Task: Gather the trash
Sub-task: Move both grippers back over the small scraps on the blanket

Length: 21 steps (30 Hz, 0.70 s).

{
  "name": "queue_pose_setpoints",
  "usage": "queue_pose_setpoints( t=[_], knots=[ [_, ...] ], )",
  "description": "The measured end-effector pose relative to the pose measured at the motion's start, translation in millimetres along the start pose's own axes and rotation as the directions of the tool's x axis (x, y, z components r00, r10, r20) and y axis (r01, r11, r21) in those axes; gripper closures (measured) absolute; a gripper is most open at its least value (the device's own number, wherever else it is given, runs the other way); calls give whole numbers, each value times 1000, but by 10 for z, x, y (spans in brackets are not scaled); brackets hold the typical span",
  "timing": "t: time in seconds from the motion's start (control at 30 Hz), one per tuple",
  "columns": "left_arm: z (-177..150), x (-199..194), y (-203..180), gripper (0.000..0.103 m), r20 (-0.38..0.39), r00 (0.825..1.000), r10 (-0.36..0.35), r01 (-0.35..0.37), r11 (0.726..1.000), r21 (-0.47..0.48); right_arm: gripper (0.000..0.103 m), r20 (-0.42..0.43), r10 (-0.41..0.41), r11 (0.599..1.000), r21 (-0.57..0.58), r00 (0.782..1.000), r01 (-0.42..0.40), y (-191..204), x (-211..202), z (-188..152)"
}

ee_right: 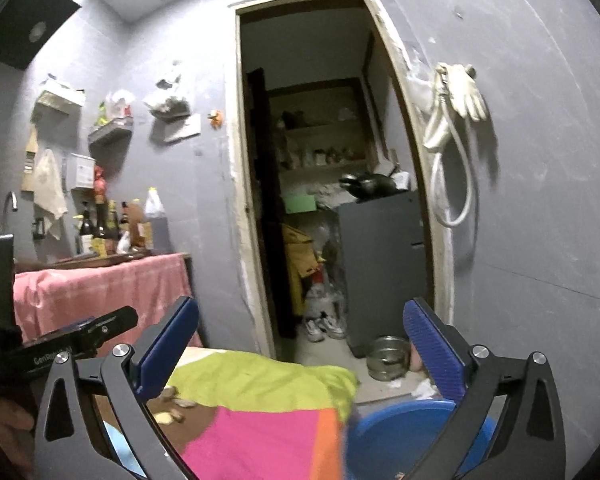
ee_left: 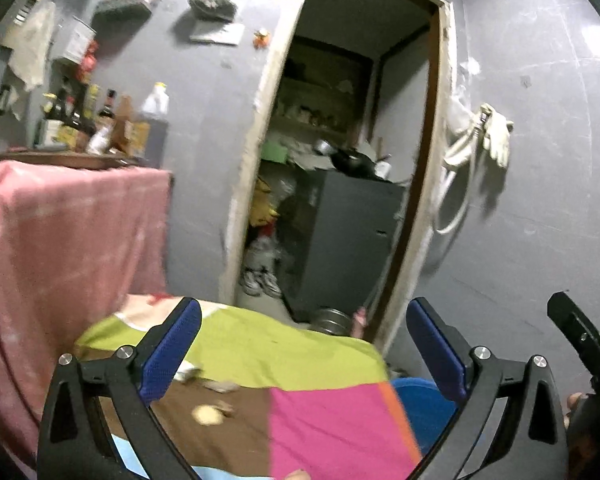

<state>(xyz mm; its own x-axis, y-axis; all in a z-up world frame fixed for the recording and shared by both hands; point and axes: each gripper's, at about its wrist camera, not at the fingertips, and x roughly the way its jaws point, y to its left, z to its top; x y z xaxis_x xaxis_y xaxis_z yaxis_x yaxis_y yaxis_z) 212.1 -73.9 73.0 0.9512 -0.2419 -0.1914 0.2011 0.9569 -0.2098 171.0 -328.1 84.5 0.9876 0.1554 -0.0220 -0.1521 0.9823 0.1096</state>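
Holding both claws level above the patchwork-covered surface (ee_left: pixel 324 412), you have the left claw (ee_left: pixel 304 350) and the right claw (ee_right: pixel 300 346) spread wide with nothing between the blue pads

Trash: small tan and brown scraps (ee_left: pixel 216 410) lie on the brown patch of the multicoloured cloth, near its lime-green patch; in the right wrist view the same scraps (ee_right: pixel 174 404) sit just beside the left finger of the right claw. What they are made of cannot be told through the blur

Bin candidate: a round blue plastic tub (ee_right: pixel 400 432) sits below the cloth's right edge, partly hidden by it

Notes for the step, as judged:
- tip one claw down toward the scraps before closing; pointed level, the pads would pass over them
- take one scrap at a time, pads either side, low to the cloth without pinching fabric
- keep the other claw well apart so the fingers do not collide
- carry to the tub, release over its opening
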Motion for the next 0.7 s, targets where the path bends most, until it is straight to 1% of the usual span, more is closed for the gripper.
queue_pose_setpoints(
  t=[0.13,0.3,0.47,0.53,0.6,0.7],
  knots=[
    [-21,-139,328,2,24,998,57,-58,998,19,0,17,28,1000,-6,999,-27,282,75,-48],
    [-105,-242,722,2,39,991,125,-127,991,38,0,35,53,998,-24,998,-52,625,190,-172],
    [-231,-267,1092,2,38,985,168,-170,985,32,0,18,78,996,-48,997,-78,900,401,-334],
    [-303,-252,1208,2,32,982,184,-185,982,29,0,8,87,994,-61,996,-87,996,482,-413],
    [-368,-205,1313,2,8,981,193,-193,981,25,0,-13,101,992,-81,995,-102,1060,570,-492],
    [-481,-94,1451,2,-42,979,198,-197,980,23,0,-72,120,987,-102,990,-127,1130,747,-613]
  ],
)
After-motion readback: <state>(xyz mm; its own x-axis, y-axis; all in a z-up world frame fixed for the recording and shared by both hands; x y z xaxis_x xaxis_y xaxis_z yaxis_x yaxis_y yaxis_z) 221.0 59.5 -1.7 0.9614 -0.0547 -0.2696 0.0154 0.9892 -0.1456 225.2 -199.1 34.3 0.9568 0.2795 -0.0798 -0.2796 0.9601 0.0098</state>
